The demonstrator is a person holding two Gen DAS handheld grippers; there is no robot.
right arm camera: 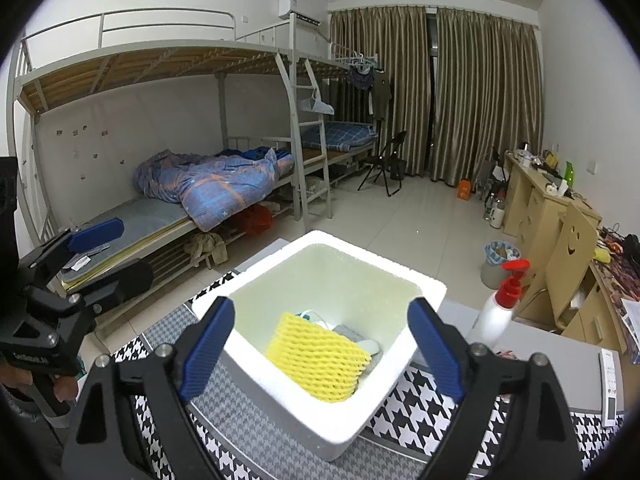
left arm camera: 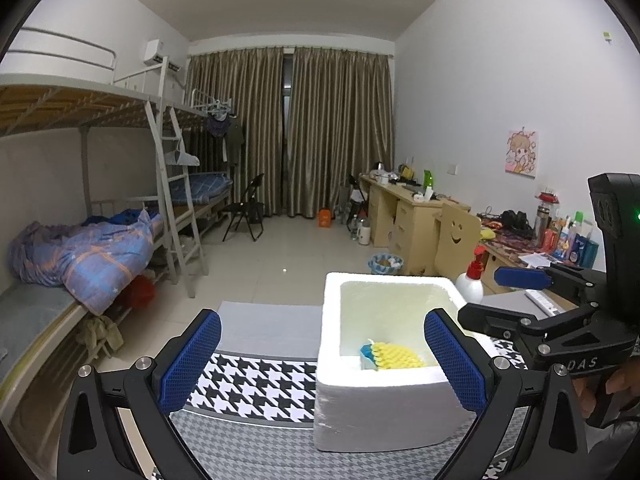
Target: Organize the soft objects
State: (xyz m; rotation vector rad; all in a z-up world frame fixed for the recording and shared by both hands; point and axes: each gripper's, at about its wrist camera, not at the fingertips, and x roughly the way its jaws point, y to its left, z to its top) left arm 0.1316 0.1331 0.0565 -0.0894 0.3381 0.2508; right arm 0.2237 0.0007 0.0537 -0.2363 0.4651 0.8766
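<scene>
A: Grippers: how many, and their state?
B: Two. The left gripper (left arm camera: 322,364) and right gripper (right arm camera: 322,354) are both spread wide, pinching nothing.
A: The soft things?
B: One yellow foam net (right arm camera: 318,358) lies inside one white foam box (right arm camera: 320,416), ahead between the right gripper's fingers, beside a grey cloth (right arm camera: 349,332).
A: Any writing?
B: "DAS" on the right gripper's body.

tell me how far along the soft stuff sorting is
Done: the yellow foam net lies inside the white foam box, with a grey cloth and other pale items beside it. In hand: nothing; the left gripper and right gripper are both open and empty. Left: no loose soft items show on the houndstooth mat.
</scene>
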